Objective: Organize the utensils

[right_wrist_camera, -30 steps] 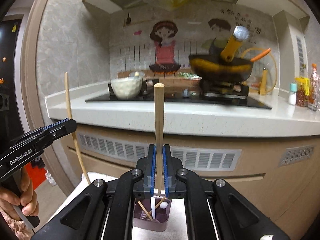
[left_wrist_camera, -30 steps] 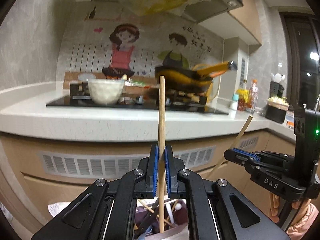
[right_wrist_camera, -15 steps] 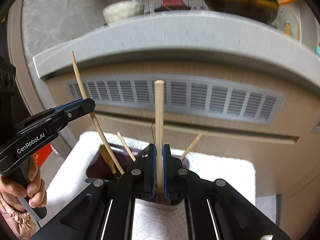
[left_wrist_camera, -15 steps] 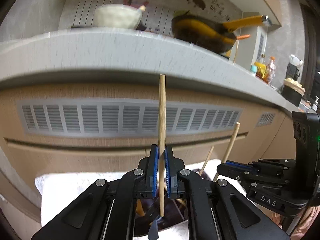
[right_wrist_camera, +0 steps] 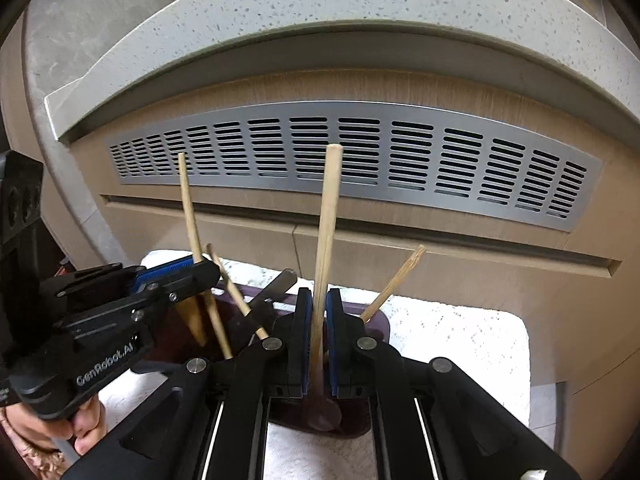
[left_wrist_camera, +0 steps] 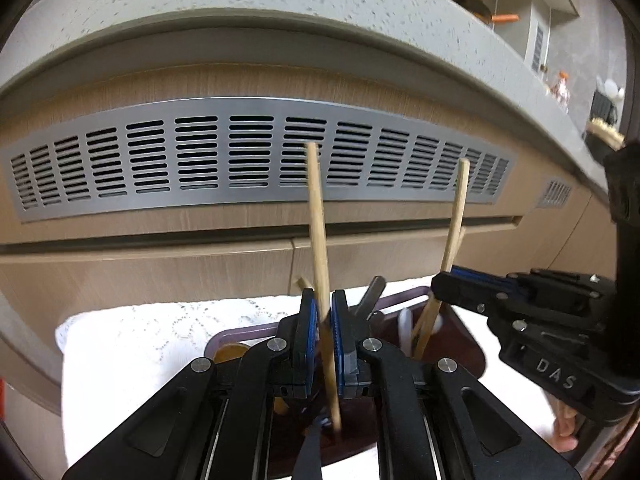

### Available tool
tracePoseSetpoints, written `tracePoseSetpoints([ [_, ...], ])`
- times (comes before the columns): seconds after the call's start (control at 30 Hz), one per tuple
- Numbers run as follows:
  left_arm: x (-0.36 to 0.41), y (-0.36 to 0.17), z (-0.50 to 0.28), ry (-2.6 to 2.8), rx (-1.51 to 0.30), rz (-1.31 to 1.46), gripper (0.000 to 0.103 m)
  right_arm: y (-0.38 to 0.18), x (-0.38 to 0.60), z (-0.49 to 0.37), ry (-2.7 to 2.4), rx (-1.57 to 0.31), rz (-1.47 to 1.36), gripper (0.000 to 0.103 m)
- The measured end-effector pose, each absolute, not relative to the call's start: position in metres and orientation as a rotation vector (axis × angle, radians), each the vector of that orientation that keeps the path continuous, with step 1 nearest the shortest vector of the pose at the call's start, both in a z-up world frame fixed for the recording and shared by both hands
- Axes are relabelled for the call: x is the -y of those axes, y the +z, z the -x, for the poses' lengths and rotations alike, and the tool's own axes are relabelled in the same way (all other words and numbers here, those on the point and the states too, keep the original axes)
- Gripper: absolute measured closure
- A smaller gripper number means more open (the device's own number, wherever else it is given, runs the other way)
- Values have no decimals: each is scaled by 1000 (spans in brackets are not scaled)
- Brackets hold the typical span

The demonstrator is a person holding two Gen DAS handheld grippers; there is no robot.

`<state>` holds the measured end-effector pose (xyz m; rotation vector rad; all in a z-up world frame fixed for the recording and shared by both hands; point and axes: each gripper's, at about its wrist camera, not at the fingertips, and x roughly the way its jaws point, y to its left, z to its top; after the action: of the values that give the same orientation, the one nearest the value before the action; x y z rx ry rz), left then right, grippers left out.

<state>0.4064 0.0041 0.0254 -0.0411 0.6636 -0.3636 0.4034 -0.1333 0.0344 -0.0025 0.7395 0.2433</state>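
A dark purple utensil holder stands on a white lace cloth below me, with several wooden and metal utensils in it. My left gripper has its jaws slightly parted around a wooden chopstick whose lower end is down in the holder. My right gripper has its jaws slightly parted around a wooden spoon handle; the spoon's bowl rests inside the holder. Each gripper shows in the other's view, the right one and the left one.
A kitchen counter edge and a metal vent grille on wooden cabinets stand close ahead. The white cloth spreads around the holder. A hand grips the left tool.
Both grippers dropped from counter height down to the holder. The chopstick and the spoon went into the holder, and both pairs of jaws loosened around them.
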Motion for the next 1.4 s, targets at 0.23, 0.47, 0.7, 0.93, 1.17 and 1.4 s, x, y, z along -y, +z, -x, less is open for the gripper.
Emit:
tracePoseSetpoints([
  [0.23, -11, 26, -405, -328, -705, 93, 64, 11, 134, -415, 301, -833, -16, 76],
  [0.47, -14, 48, -362, -275, -622, 72, 28, 17, 159, -387, 269, -785, -100, 45],
  [0.7, -28, 63, -295, -203, -548, 92, 9, 28, 195, -336, 191, -749, -172, 38],
  [0.93, -31, 52, -217, -95, -490, 39, 2, 26, 184, -259, 110, -696, -111, 30],
  [1.17, -34, 36, -148, -66, -499, 46, 0, 29, 175, -176, 51, -596, -54, 15],
  [1.4, -20, 30, -104, -61, -475, -21, 0, 24, 173, -125, -9, -538, -44, 12],
])
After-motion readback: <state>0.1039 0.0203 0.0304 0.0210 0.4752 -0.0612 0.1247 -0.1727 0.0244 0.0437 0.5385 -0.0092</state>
